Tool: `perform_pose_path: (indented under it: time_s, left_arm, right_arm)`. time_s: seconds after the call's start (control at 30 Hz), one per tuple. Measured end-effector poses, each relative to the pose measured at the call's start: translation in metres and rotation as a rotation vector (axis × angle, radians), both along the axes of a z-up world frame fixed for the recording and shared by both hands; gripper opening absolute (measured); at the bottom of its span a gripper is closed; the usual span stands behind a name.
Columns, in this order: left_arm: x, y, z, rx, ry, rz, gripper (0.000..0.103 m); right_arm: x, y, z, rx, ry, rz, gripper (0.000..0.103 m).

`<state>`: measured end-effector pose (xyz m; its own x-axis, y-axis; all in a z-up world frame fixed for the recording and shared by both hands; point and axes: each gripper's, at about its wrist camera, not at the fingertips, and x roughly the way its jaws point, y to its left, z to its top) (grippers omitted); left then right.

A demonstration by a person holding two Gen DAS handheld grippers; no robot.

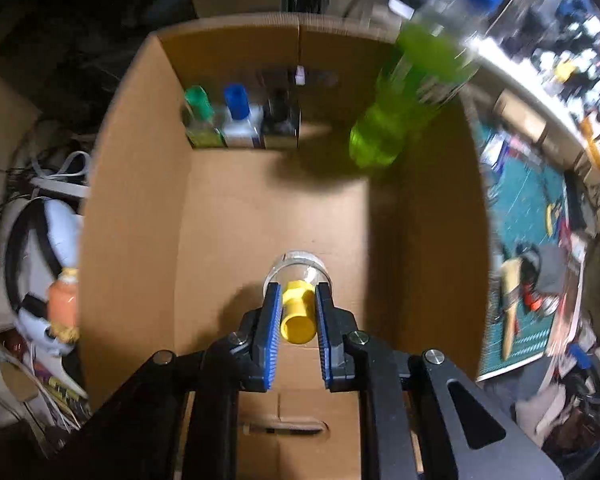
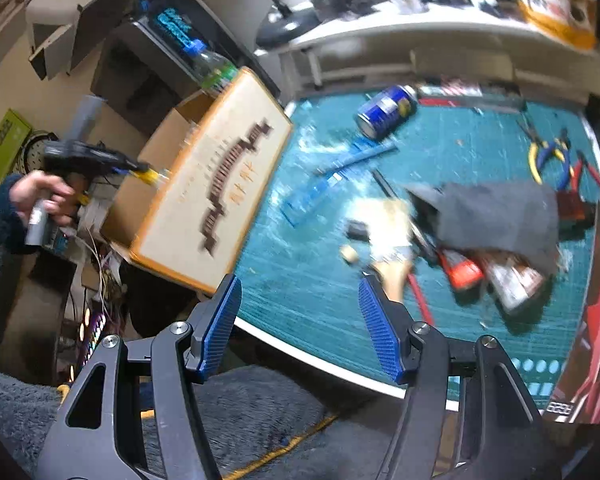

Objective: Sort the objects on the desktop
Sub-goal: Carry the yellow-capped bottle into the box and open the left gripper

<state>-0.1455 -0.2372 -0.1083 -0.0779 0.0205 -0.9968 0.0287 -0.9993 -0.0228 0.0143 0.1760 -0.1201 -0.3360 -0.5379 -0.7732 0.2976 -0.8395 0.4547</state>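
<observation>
Looking straight down into an open cardboard box point(image 1: 140, 208), my left gripper point(image 1: 298, 306) is shut on the yellow cap of a small clear bottle point(image 1: 296, 316), which hangs over the box floor. A green bottle with a blue cap point(image 1: 404, 108), blurred, leans in the box's far right corner. Three small bottles point(image 1: 236, 120) stand in the far left corner. In the right wrist view, my right gripper point(image 2: 300, 280) is open and empty above the front edge of the teal mat point(image 2: 312, 280). A hand holds the left gripper point(image 2: 96, 160) over the box point(image 2: 216, 184) there.
On the mat lie a blue spray can point(image 2: 386, 112), a blue ruler point(image 2: 340, 168), a grey cloth point(image 2: 496, 216), pliers point(image 2: 548, 152) and red-handled tools point(image 2: 460, 272). A white shelf point(image 2: 420, 28) runs behind. Cables and an orange bottle point(image 1: 62, 300) sit left of the box.
</observation>
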Motion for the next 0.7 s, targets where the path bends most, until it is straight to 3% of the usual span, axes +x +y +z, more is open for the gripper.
perform_pose_path:
  time_s: [0.23, 0.43, 0.53, 0.6, 0.63, 0.67, 0.7]
  left_arm:
    - [-0.015, 0.022, -0.057, -0.021, -0.151, -0.162, 0.015]
    - [-0.013, 0.037, -0.071, -0.029, -0.199, -0.229, 0.015]
    - [-0.005, 0.033, -0.043, -0.009, -0.148, -0.23, 0.016]
    - [0.005, 0.019, -0.01, 0.003, -0.077, -0.197, 0.017]
    - [0.012, 0.011, 0.008, 0.01, -0.037, -0.178, 0.025]
    - [0.023, -0.002, 0.03, 0.021, 0.037, -0.15, 0.044]
    - [0.035, -0.015, 0.053, 0.032, 0.11, -0.122, 0.056]
  right_arm:
    - [-0.007, -0.053, 0.019, 0.024, 0.024, -0.014, 0.059]
    - [-0.012, -0.085, 0.026, 0.056, 0.021, 0.042, 0.059]
    - [-0.018, -0.096, 0.033, 0.07, 0.029, 0.076, 0.059]
    - [-0.027, -0.111, 0.043, 0.078, 0.051, 0.134, 0.059]
    - [-0.031, -0.121, 0.048, 0.087, 0.062, 0.172, 0.059]
    - [-0.035, -0.131, 0.053, 0.095, 0.073, 0.211, 0.059]
    - [-0.04, -0.14, 0.056, 0.105, 0.081, 0.247, 0.059]
